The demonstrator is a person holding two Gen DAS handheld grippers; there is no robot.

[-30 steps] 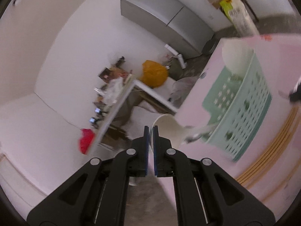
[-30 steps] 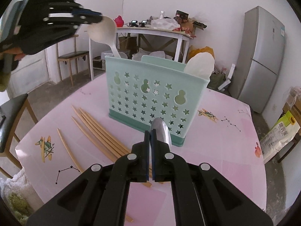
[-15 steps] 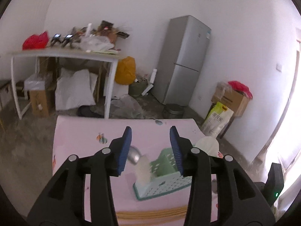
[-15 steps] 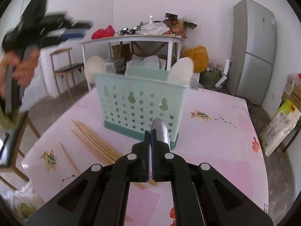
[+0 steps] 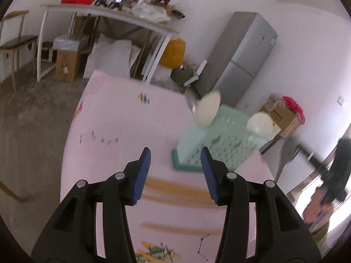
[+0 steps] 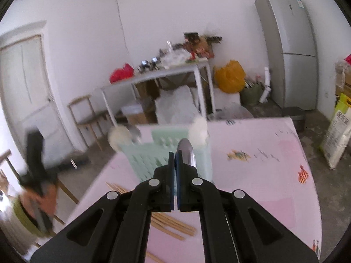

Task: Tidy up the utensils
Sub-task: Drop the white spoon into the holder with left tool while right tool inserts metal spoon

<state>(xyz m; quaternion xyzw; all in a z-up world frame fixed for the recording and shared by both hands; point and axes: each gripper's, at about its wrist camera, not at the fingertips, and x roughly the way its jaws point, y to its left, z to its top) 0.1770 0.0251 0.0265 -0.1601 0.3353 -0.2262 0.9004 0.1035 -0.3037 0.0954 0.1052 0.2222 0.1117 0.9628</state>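
The left gripper (image 5: 175, 173) has let go of the white spoon it carried a second ago; its jaws are opening with nothing between them, and it has swung round to look across the chopsticks (image 5: 175, 191). That white spoon (image 5: 207, 109) now stands in the green caddy (image 5: 219, 149) at its far-left corner, opposite a second white spoon (image 5: 262, 123), so one more utensil is likely sorted. The right gripper (image 6: 175, 164) is clenched on a metal spoon (image 6: 186, 153), lifted closer to the caddy's rim than before, probably the next to go in. The chopsticks lie loose near the front edge of the pink surface (image 5: 122, 120). Beyond stand a cluttered white table (image 6: 153, 76), a grey fridge (image 6: 287, 43), a chair (image 6: 87, 114) and a door.
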